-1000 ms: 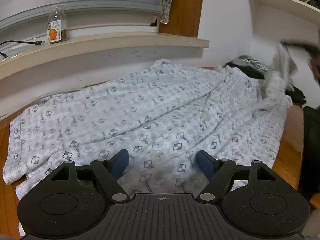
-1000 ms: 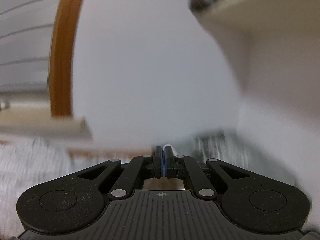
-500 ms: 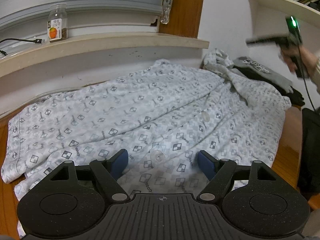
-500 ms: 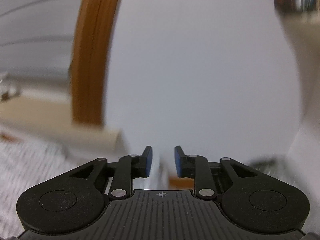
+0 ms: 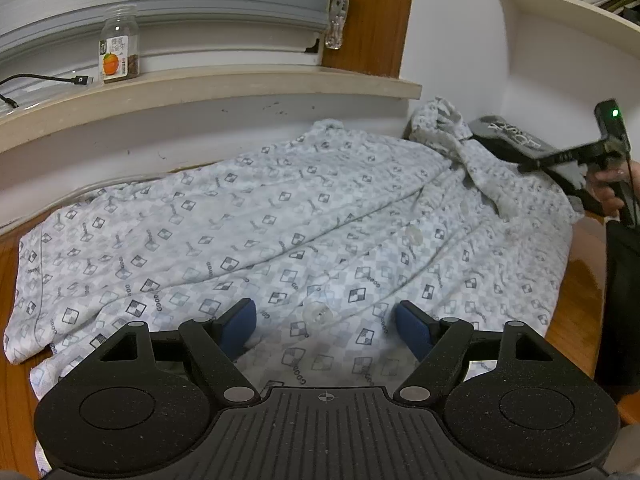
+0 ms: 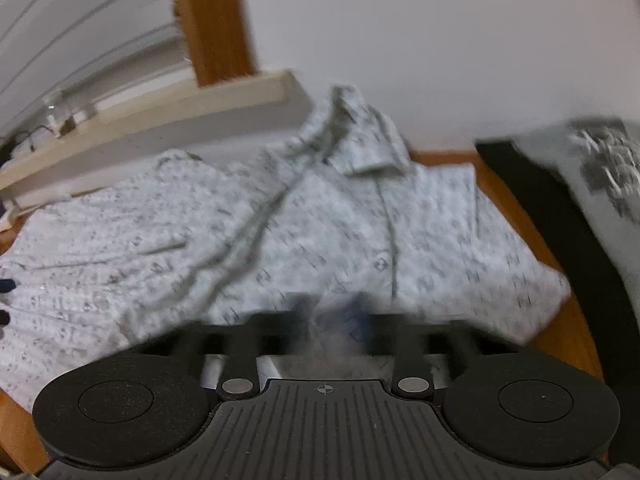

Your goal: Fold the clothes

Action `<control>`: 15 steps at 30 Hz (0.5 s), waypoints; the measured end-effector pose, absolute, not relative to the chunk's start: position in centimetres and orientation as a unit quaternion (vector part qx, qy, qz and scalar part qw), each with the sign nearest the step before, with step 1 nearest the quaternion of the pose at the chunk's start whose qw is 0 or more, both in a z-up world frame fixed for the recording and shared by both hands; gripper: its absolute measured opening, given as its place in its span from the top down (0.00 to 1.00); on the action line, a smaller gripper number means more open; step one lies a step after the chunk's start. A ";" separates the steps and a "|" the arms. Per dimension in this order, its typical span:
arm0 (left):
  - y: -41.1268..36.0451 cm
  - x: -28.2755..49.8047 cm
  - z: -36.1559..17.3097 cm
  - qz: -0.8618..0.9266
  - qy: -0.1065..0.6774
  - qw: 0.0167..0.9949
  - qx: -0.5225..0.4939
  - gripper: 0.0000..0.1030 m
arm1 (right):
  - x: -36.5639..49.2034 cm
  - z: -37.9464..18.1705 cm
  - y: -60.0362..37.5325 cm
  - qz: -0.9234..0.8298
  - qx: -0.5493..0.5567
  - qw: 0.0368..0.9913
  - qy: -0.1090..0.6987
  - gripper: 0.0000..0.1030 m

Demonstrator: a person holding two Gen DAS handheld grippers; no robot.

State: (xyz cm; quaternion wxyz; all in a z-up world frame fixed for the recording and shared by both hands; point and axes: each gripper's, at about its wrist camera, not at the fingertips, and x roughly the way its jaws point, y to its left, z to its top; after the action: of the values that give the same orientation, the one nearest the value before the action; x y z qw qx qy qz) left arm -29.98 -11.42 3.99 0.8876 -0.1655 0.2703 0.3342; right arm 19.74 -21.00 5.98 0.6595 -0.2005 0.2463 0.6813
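Note:
A white shirt (image 5: 280, 224) with a grey check print lies spread, button side up, on the wooden table (image 5: 576, 304). Its collar (image 6: 360, 160) is rumpled against the back wall. My left gripper (image 5: 326, 326) hovers open low over the shirt's near part, its blue pads either side of a clear button (image 5: 318, 314). At the right edge of the left wrist view a hand holds my right gripper (image 5: 524, 167) above the collar end. In its own view the right gripper (image 6: 334, 312) is motion-blurred, its jaws closing together over the shirt's shoulder; I make out no cloth gripped.
A dark garment with a grey printed panel (image 6: 600, 168) lies at the table's far right, beside the collar. A windowsill (image 5: 208, 84) with a small jar (image 5: 119, 42) and a cable runs behind the shirt. A bookshelf (image 5: 560, 8) sits at upper right.
The right gripper let go of the raised collar end, which dropped onto the table. It opened, then closed, and tipped down toward the shirt. The left gripper stayed put.

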 end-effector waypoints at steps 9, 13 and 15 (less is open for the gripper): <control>-11.5 -29.9 4.0 0.337 0.272 0.887 -0.164 0.22 | 16.8 9.8 -19.3 0.690 -0.162 0.690 0.145 0.84; -11.5 -29.9 4.0 0.337 0.272 0.886 -0.164 0.22 | 19.7 7.9 -21.5 0.670 -0.167 0.702 0.176 0.64; -11.5 -29.9 4.0 0.336 0.272 0.886 -0.165 0.21 | 22.1 6.9 -24.0 0.663 -0.156 0.705 0.198 0.64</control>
State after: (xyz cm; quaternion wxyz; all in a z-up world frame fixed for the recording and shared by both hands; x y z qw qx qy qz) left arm -29.91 -11.52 3.98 0.8864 -0.1645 0.2724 0.3363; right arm 22.13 -23.98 6.86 0.7053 -0.1559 0.1979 0.6626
